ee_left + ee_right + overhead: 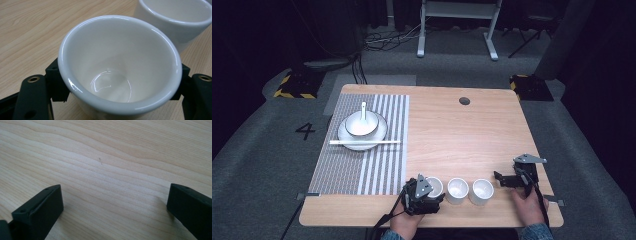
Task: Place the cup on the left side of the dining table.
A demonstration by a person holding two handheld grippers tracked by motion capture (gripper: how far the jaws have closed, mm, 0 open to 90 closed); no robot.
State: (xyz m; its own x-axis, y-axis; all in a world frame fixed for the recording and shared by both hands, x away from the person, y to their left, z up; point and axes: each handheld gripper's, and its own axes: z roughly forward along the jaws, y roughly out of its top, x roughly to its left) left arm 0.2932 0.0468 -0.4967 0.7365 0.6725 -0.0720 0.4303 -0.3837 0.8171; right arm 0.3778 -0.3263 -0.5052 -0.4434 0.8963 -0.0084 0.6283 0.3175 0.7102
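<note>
At the near edge of the pale wooden table (472, 135) stood a row of three small white ceramic cups, and the person's left gripper (424, 196) had its two black jaws pressed against either side of the leftmost white cup (433, 187). From the left gripper view that cup (120, 67) sat upright and empty between the jaws, each one touching its outer wall just below the rim, so the grip was narrow and firm on it. The middle white cup (457, 190) stood just beside the held one, its rim visible at the top right of the left gripper view (175, 17), and the third white cup (481, 191) stood just beyond it to the right. The right gripper (504, 179) was held over bare wood well to the right of the cups, and its jaws stood wide apart with nothing but the grain of the table (107, 170) between them. Far off on the left half of the table lay a grey-and-white striped placemat (377, 165), and on it a white plate (379, 135) carrying a white bowl (360, 125) with a white spoon (363, 111) standing in it, while a pair of white chopsticks (364, 142) lay across the plate's near edge.
</note>
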